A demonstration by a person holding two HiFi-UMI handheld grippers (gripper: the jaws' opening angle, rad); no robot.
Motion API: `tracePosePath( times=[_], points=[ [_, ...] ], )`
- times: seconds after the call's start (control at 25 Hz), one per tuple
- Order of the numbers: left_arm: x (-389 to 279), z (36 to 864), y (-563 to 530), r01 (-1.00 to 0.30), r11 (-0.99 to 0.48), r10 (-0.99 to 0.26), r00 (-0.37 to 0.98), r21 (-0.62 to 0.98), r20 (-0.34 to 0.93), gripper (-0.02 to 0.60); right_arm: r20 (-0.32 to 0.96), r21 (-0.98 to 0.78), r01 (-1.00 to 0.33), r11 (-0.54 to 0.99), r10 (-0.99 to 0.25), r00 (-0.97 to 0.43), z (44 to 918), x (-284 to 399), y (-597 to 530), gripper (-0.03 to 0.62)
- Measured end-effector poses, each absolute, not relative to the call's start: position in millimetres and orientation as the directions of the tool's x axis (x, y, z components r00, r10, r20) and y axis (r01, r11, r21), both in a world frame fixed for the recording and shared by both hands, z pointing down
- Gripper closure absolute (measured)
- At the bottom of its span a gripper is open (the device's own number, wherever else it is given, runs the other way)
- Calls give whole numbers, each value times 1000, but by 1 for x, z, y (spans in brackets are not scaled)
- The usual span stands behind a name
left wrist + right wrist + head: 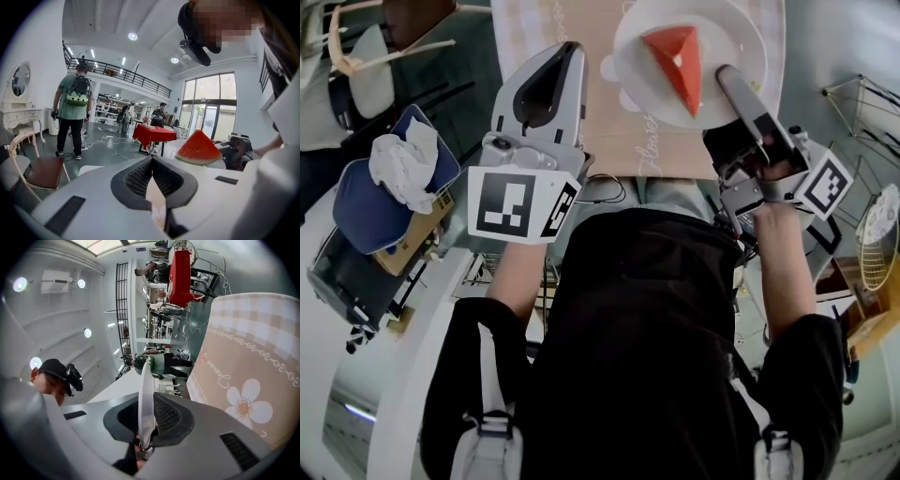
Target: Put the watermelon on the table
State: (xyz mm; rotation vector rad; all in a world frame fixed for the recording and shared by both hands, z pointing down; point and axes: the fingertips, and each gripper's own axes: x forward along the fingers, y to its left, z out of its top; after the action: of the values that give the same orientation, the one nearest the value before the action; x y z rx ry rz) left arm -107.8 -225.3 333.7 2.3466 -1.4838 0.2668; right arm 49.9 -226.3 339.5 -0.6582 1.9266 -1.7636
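Here, carrying the watermelon point(677, 58) on a plate point(733, 26) over the table point(614, 136): pinching its rim with the right gripper point(727, 77), holding the left gripper point(570, 54) pressed together, empty (wedge loose, likely slippery; best gripping the stiff plate).

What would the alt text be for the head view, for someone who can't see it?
Seen from above, the right gripper clamps the rim of a white plate carrying a red watermelon slice over a beige flowered tablecloth. The left gripper, jaws shut and empty, hangs beside the plate.
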Motion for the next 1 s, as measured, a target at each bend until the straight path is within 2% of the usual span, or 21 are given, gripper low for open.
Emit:
tracePosePath(
  times=[1.0],
  points=[
    [-110, 393, -218, -905, -361, -813, 424, 226, 400, 570, 3, -997, -43, 57, -566, -824, 423, 44, -206, 556]
  ],
)
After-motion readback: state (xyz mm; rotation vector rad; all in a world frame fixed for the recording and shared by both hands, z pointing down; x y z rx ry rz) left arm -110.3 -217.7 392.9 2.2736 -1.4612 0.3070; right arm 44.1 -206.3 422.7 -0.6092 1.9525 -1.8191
